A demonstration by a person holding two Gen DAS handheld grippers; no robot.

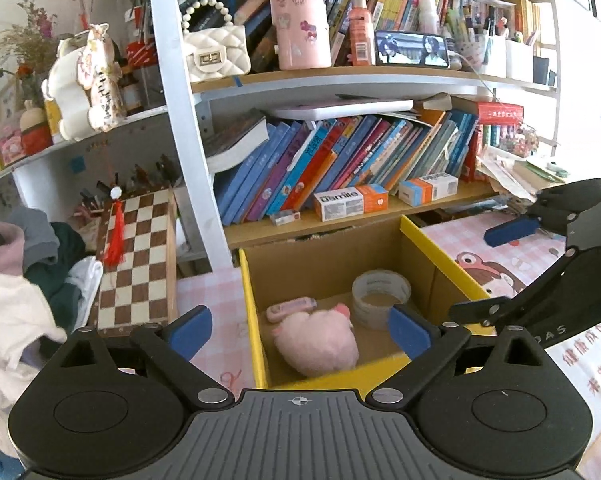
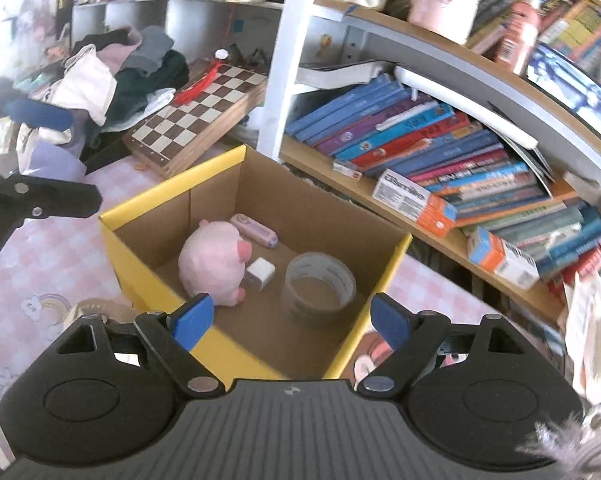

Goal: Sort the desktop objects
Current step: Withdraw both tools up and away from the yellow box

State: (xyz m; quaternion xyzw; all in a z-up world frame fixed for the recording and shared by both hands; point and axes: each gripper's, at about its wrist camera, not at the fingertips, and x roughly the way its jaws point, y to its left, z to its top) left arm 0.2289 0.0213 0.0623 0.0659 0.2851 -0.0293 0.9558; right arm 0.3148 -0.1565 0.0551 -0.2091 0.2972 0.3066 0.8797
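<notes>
A yellow-rimmed cardboard box [image 1: 256,312] [image 2: 384,280] sits on the pink checked desk mat. Inside lie a pink plush pig [image 1: 318,344] [image 2: 214,266], a roll of tape [image 1: 380,294] [image 2: 320,286], a pink flat case [image 1: 292,308] [image 2: 254,230] and a small white charger [image 2: 260,274]. My left gripper [image 1: 300,330] hovers open over the box's near edge, nothing between its blue pads. My right gripper [image 2: 290,320] also stands open above the box's near corner, empty. Each gripper shows at the edge of the other's view, the right one [image 1: 560,240] and the left one [image 2: 28,200].
A bookshelf [image 1: 340,216] [image 2: 420,236] full of leaning books and small cartons stands right behind the box. A folded chessboard [image 1: 136,256] [image 2: 196,116] and a heap of clothes [image 1: 28,280] [image 2: 112,68] lie to the left. Papers clutter the right side.
</notes>
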